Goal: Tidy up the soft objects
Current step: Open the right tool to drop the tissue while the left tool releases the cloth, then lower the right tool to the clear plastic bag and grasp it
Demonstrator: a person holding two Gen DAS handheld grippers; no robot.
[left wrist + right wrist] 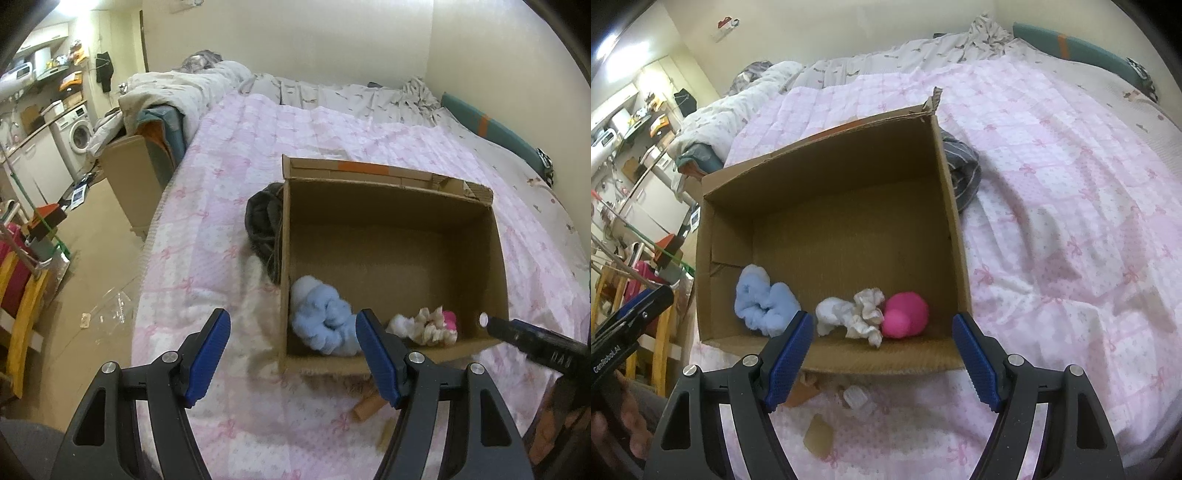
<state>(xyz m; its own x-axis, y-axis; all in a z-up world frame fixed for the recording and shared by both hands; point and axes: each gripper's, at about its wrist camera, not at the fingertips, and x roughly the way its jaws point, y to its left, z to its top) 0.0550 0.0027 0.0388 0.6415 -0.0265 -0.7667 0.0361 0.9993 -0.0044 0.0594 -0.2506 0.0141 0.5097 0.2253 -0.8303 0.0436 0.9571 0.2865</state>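
Note:
An open cardboard box (495, 258) (953, 206) sits on the pink quilted bed. Inside along its near wall lie a fluffy light-blue cloth (321, 321) (764, 301), a white-and-cream crumpled cloth (421, 325) (857, 314) and a bright pink soft ball (450, 320) (905, 314). A dark grey garment (264, 225) lies outside against the box's left wall. A grey striped cloth (962, 173) lies by the right wall. My left gripper (293, 356) hovers open over the box's near left corner, nothing between its fingers. My right gripper (882, 354) hangs open above the near wall, empty.
Small tan and whitish items (818, 437) (365, 404) lie on the quilt (1071, 221) in front of the box. Rumpled grey bedding (332, 92) piles at the bed's far end. The floor (92, 258), a washing machine (79, 134) and cluttered shelves lie to the left.

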